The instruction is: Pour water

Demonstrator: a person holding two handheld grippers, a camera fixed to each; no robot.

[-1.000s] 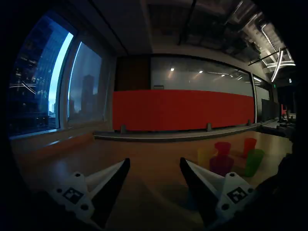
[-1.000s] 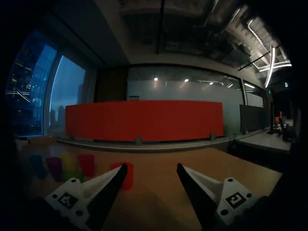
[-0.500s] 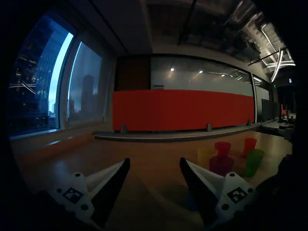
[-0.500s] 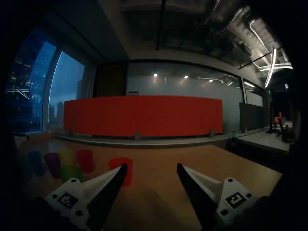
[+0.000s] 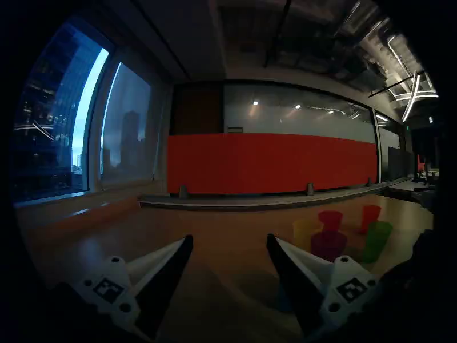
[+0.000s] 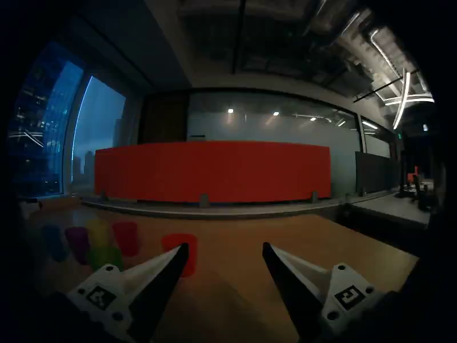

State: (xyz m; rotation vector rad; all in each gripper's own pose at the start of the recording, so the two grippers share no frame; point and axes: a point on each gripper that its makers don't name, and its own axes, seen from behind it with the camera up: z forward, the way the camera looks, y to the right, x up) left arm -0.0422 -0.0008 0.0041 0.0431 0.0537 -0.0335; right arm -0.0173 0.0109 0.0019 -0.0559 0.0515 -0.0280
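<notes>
Several plastic cups stand on a wooden table [image 5: 228, 228] in dim light. In the left gripper view, a yellow cup [image 5: 303, 231], a purple cup [image 5: 328, 244], a red cup [image 5: 331, 220], a green cup [image 5: 377, 240] and an orange-red cup [image 5: 370, 217] sit to the right, beyond my open left gripper [image 5: 228, 247]. In the right gripper view, a blue cup [image 6: 52, 241], a purple cup [image 6: 77, 243], a yellow cup [image 6: 100, 234], a red cup [image 6: 126, 237] and a green cup [image 6: 105, 256] cluster at the left. An orange-red cup [image 6: 181, 251] stands just behind the left finger of my open right gripper [image 6: 225, 252]. Neither gripper holds anything.
A red partition [image 5: 271, 163] with a low ledge runs along the table's far edge, glass wall above it. Large windows [image 5: 63, 131] are on the left. Another desk [image 6: 394, 208] lies to the right.
The right gripper's view shifted slightly between one second ago and half a second ago, so the cups sit a bit higher and farther right. The left gripper has stayed still.
</notes>
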